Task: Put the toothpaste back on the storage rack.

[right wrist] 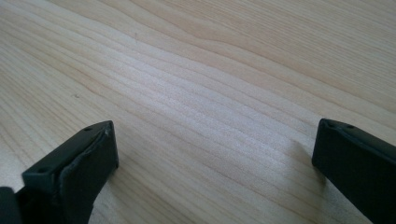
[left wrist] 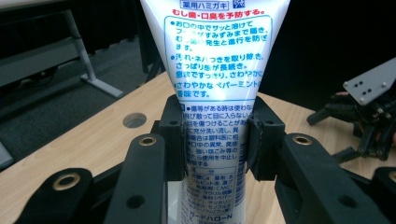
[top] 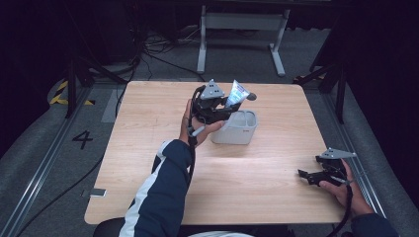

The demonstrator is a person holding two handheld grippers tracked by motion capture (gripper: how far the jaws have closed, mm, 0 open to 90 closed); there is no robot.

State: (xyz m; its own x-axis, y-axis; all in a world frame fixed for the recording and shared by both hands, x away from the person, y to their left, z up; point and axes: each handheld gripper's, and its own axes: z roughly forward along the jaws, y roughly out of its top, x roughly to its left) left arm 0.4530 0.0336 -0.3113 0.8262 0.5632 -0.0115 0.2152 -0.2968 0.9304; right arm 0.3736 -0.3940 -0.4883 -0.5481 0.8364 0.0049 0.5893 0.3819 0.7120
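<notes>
So at this point the left gripper was up near the top middle of the high view, jaws clamped on a toothpaste tube, squeezing it about midway along its body. In the left gripper view the tube ran straight up the centre of the frame between the two black jaws, Japanese print facing the camera. It sat right above a white container in the middle of the table; I couldn't tell if the lower end was already inside or just over the rim.

My guess was the tube was either going into or coming out of that container. Either way, the trick would've been to keep it vertical and centred over the opening so the end doesn't catch the rim and tip the thing. A soft tube also flexes, so a firm but not crushing squeeze seemed right.

The right gripper sat low at the lower right of the high view, jaws wide apart with nothing in them, just bare wood between. It could've steadied the container if needed.
</notes>
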